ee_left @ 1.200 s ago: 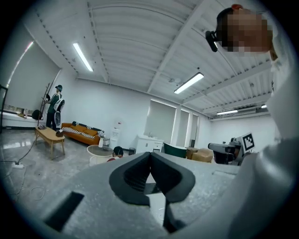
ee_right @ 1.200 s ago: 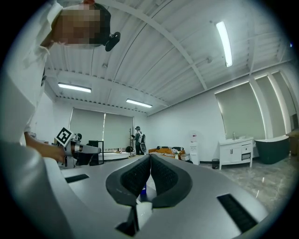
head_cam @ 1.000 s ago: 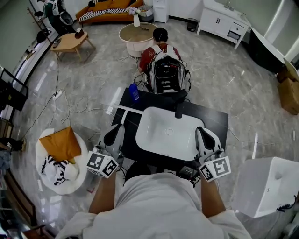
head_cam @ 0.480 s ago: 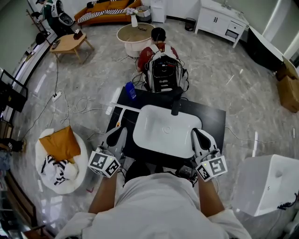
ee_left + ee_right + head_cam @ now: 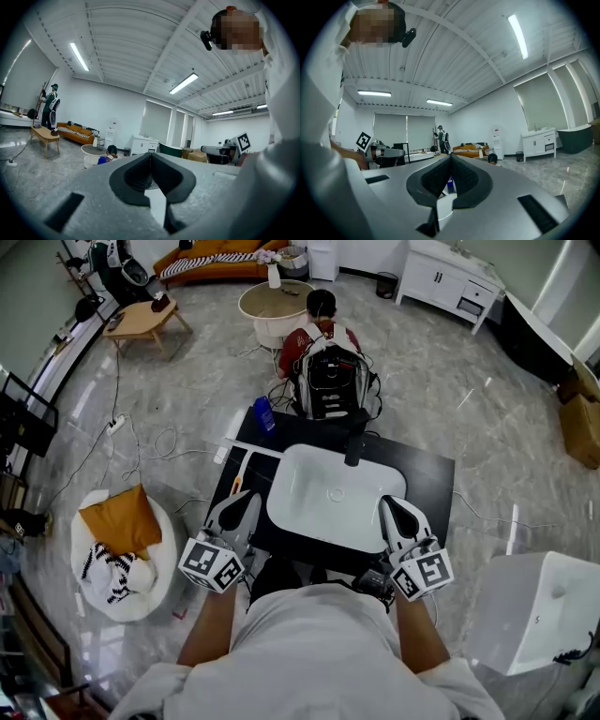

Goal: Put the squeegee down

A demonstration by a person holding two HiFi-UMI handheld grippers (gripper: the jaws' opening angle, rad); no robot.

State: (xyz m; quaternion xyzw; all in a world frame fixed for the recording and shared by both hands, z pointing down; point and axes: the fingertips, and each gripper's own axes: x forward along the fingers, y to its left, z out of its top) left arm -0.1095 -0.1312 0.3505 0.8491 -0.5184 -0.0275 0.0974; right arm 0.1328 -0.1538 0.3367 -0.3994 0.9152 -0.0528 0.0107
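1. Black worktop (image 5: 431,474): white basin (image 5: 333,498) at centre.
2. Squeegee (image 5: 251,450): lying on worktop, left of basin, held by neither.
3. Left tongs (image 5: 246,505), right tongs (image 5: 392,509): both closed, empty, flanking basin.

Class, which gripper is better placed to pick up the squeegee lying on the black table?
Left. The left gripper, shut and empty, is on the squeegee's side of the basin. The right gripper, also shut, is across the basin.

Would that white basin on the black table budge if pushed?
Probably barely: the white basin looks broad and thick, so likely heavy. Its glossy surface may be slippery. Flat on the black table, it seems unlikely to tip.
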